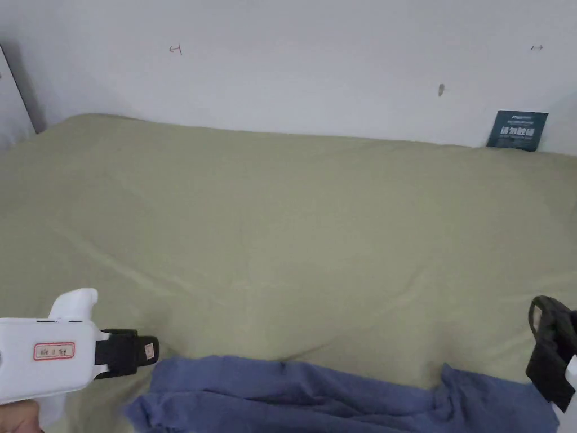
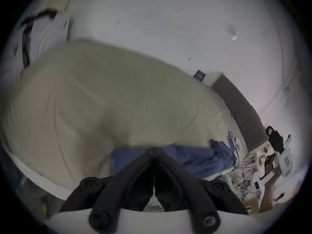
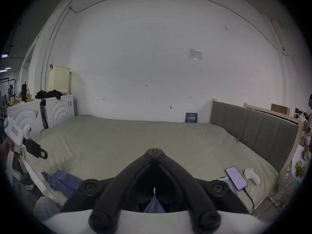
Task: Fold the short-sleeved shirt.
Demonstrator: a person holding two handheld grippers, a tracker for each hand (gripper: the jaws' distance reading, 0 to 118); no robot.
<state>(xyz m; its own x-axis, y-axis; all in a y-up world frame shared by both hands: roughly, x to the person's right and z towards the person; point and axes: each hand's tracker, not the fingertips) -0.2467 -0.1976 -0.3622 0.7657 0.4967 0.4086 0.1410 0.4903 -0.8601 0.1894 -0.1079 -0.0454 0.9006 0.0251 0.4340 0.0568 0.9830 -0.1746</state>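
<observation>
The short-sleeved shirt (image 1: 338,394), blue and rumpled, is seen bunched in a low heap along the near edge of the bed (image 1: 293,225), at 6 o'clock in the head view, nothing of it yet spread or folded. The left gripper (image 1: 147,350) is held just off the shirt's corner at 8 o'clock, above the olive sheet; in the left gripper view its jaws are clenched tip to tip with no cloth between them. The right gripper (image 3: 154,150) is likewise pressed closed at the tips and empty in its own view, though a scrap of blue cloth is glimpsed below its body; in the head view it is caught at the frame's edge at 4 o'clock, beside the shirt's far end. A phone (image 3: 236,177) on its cable is seen lying on the sheet at 4 o'clock in the right gripper view, beside a small white object (image 3: 252,176). Two risks are judged: bedsheet pinched along with the shirt, since the heap lies flat on loose fabric, and the garment dragged off the mattress edge when it is pulled open
</observation>
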